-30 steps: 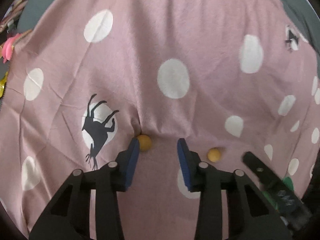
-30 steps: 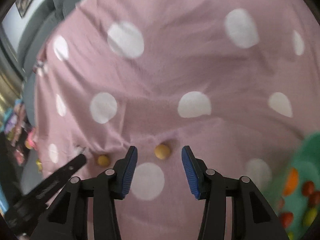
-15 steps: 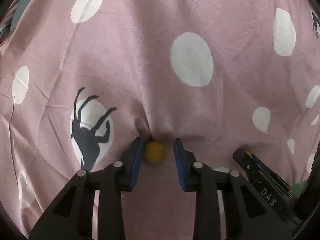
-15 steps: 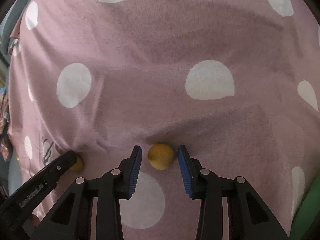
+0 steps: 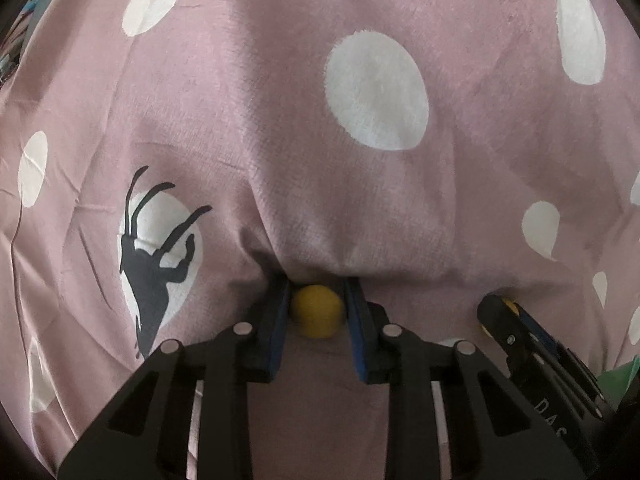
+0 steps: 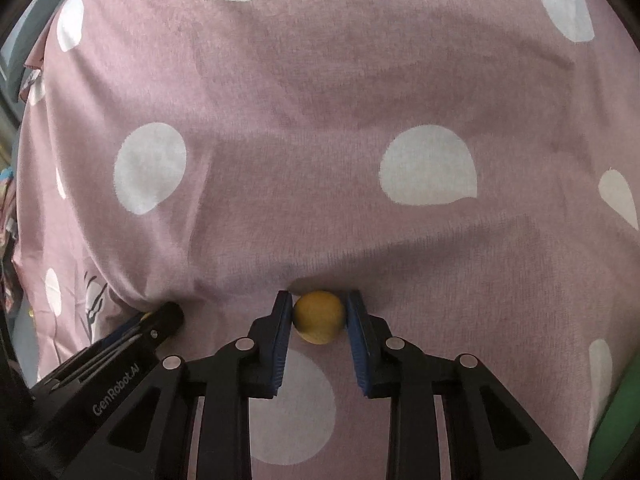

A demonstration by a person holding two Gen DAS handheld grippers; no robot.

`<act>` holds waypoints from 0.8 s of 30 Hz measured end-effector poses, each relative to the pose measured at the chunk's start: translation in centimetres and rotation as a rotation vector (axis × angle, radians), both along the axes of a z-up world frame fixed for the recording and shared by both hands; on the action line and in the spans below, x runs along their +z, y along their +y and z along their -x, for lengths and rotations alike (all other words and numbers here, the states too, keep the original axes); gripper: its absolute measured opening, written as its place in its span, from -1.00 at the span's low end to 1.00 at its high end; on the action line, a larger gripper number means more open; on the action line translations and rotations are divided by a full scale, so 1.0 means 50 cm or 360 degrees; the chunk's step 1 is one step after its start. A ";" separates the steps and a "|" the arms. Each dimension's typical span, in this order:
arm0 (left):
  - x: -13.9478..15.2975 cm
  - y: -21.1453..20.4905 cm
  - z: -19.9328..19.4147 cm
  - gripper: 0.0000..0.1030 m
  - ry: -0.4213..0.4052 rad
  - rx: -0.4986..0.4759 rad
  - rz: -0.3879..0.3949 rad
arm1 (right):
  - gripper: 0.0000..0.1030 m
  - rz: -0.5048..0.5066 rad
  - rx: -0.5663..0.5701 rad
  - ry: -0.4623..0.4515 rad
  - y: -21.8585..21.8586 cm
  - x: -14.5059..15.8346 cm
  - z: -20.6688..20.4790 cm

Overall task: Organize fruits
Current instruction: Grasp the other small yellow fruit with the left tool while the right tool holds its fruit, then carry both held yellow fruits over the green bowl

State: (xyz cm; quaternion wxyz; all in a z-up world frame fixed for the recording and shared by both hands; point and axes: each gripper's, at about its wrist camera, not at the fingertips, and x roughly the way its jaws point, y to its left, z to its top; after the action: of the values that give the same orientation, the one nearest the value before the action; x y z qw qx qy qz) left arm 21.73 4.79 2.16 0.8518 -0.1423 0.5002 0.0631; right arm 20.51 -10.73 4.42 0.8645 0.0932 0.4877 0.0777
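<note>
Two grippers, each clamped on a small yellow fruit on a dotted pink cloth.

Left wrist view: the left gripper (image 5: 316,306) points steeply down, its jaws narrowing the last bit with the pads pressed against a round yellow fruit (image 5: 317,312) that sits in a fold of the pink cloth (image 5: 280,120). The pads may pinch that fold and drag it up with the fruit.
Right wrist view: the right gripper (image 6: 319,312) is tilted down much the same, jaws narrow and holding a second fruit (image 6: 319,317) at its sides. Round and gripped near the tips, it could squirt out on lifting.
</note>
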 end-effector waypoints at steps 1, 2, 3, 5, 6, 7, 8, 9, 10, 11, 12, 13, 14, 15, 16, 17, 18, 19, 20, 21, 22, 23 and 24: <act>0.004 0.002 0.002 -0.48 0.0005 0.0000 0.0002 | -0.43 -0.0009 0.0001 0.0002 -0.005 0.002 0.003; 0.010 0.011 0.009 -0.48 0.0005 -0.0001 0.0009 | -0.43 -0.0021 0.0002 0.0005 -0.010 0.005 0.005; 0.012 -0.004 0.027 -0.48 0.0001 0.0000 0.0013 | -0.43 -0.0032 0.0000 0.0005 -0.019 0.005 -0.002; 0.037 -0.004 0.044 -0.48 -0.0026 0.0002 0.0012 | -0.43 -0.0056 -0.0011 -0.0009 -0.030 0.018 0.010; 0.050 -0.004 0.052 -0.48 -0.0043 0.0005 0.0008 | -0.43 -0.0057 -0.0013 -0.0015 -0.037 0.025 0.016; 0.064 -0.006 0.068 -0.48 -0.0056 0.0003 0.0001 | -0.43 -0.0056 -0.0016 -0.0028 -0.043 0.037 0.027; 0.077 -0.010 0.083 -0.48 -0.0065 -0.0004 -0.0004 | -0.43 -0.0056 -0.0020 -0.0035 -0.047 0.046 0.031; 0.091 -0.015 0.097 -0.48 -0.0076 -0.0018 0.0000 | -0.43 -0.0058 -0.0026 -0.0043 -0.053 0.055 0.040; 0.104 -0.019 0.111 -0.48 -0.0091 -0.0031 0.0006 | -0.43 -0.0063 -0.0034 -0.0057 -0.060 0.067 0.053; 0.123 -0.029 0.130 -0.48 -0.0115 -0.0047 0.0011 | -0.43 -0.0071 -0.0045 -0.0072 -0.069 0.080 0.067; 0.137 -0.034 0.145 -0.48 -0.0141 -0.0056 0.0017 | -0.43 -0.0072 -0.0054 -0.0093 -0.077 0.095 0.085; 0.154 -0.041 0.168 -0.48 -0.0177 -0.0064 0.0024 | -0.43 -0.0071 -0.0060 -0.0111 -0.086 0.101 0.094; 0.166 -0.045 0.192 -0.48 -0.0195 -0.0072 0.0027 | -0.43 -0.0064 -0.0073 -0.0137 -0.094 0.114 0.114; 0.172 -0.050 0.210 -0.48 -0.0212 -0.0085 0.0031 | -0.43 -0.0058 -0.0083 -0.0159 -0.101 0.124 0.137; 0.178 -0.056 0.231 -0.48 -0.0229 -0.0105 0.0038 | -0.43 -0.0056 -0.0096 -0.0197 -0.091 0.134 0.157; 0.184 -0.070 0.252 -0.48 -0.0243 -0.0139 0.0044 | -0.43 -0.0056 -0.0104 -0.0216 -0.089 0.137 0.170; 0.189 -0.086 0.273 -0.48 -0.0255 -0.0165 0.0044 | -0.43 -0.0059 -0.0114 -0.0234 -0.097 0.141 0.197; 0.193 -0.098 0.284 -0.48 -0.0266 -0.0189 0.0039 | -0.43 -0.0059 -0.0126 -0.0240 -0.116 0.145 0.211; 0.199 -0.118 0.299 -0.48 -0.0288 -0.0234 0.0024 | -0.43 -0.0068 -0.0143 -0.0256 -0.124 0.149 0.230; 0.198 -0.141 0.311 -0.48 -0.0310 -0.0278 0.0007 | -0.43 -0.0072 -0.0155 -0.0268 -0.135 0.150 0.248; 0.209 -0.160 0.329 -0.48 -0.0333 -0.0324 -0.0016 | -0.43 -0.0073 -0.0178 -0.0283 -0.147 0.153 0.263; 0.205 -0.179 0.330 -0.48 -0.0351 -0.0357 -0.0029 | -0.43 -0.0068 -0.0195 -0.0294 -0.161 0.158 0.276; 0.213 -0.196 0.341 -0.48 -0.0374 -0.0387 -0.0032 | -0.43 -0.0062 -0.0214 -0.0311 -0.174 0.164 0.290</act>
State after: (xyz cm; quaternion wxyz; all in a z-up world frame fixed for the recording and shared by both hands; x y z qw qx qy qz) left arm 4.66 -5.02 12.79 0.9072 -0.0786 0.4100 -0.0526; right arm 6.04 -19.41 12.62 0.9092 0.1345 0.3923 0.0375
